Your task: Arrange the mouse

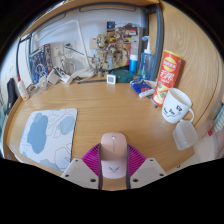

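A pale pink computer mouse (113, 154) is between my gripper's (112, 163) two fingers, its nose pointing away over the wooden table (110, 105). The magenta pads (92, 157) press against both of its sides. The gripper is shut on the mouse and holds it low over the table's near edge. A light blue mouse mat (48, 134) with white cloud shapes lies on the table to the left of the fingers.
A white mug (177, 104) and a clear glass (185, 135) stand at the right. Behind them is a red and yellow crisp tube (166, 78). Cables, boxes and small electronics (100, 55) crowd the table's far side against the wall.
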Demonstrator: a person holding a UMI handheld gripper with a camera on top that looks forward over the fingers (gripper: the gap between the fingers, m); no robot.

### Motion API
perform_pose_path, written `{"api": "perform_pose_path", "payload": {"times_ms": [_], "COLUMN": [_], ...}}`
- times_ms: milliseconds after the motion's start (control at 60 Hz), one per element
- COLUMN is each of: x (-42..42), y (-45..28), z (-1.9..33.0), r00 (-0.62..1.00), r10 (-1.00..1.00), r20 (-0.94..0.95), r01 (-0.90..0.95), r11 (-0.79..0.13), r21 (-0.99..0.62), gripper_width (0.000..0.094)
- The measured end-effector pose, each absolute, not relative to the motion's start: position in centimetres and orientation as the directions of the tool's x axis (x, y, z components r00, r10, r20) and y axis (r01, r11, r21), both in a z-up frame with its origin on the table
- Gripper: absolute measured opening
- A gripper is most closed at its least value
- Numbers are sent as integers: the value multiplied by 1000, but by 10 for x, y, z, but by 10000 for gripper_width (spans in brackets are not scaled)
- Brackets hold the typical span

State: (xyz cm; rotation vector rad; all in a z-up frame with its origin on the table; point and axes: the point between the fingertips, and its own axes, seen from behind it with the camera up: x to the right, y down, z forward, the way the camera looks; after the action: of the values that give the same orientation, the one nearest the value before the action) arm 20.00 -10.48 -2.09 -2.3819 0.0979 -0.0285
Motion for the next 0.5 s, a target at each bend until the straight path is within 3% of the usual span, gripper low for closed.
{"api": "perform_pose_path", "payload": {"times_ms": [83, 267, 333, 500], "x": [200, 193, 187, 158], "y": [-105, -107, -101, -70], "z": [-22, -6, 35, 179], "r00": [995, 985, 983, 977], "r10": [-104, -167, -181, -199], "r20": [-10, -38, -24, -76], "r01": [-84, -152, -148, -174], "r11": [-745, -753, -711, -540], "r21": [-661, -640, -688, -824], "gripper_width": [246, 244, 245, 246]}}
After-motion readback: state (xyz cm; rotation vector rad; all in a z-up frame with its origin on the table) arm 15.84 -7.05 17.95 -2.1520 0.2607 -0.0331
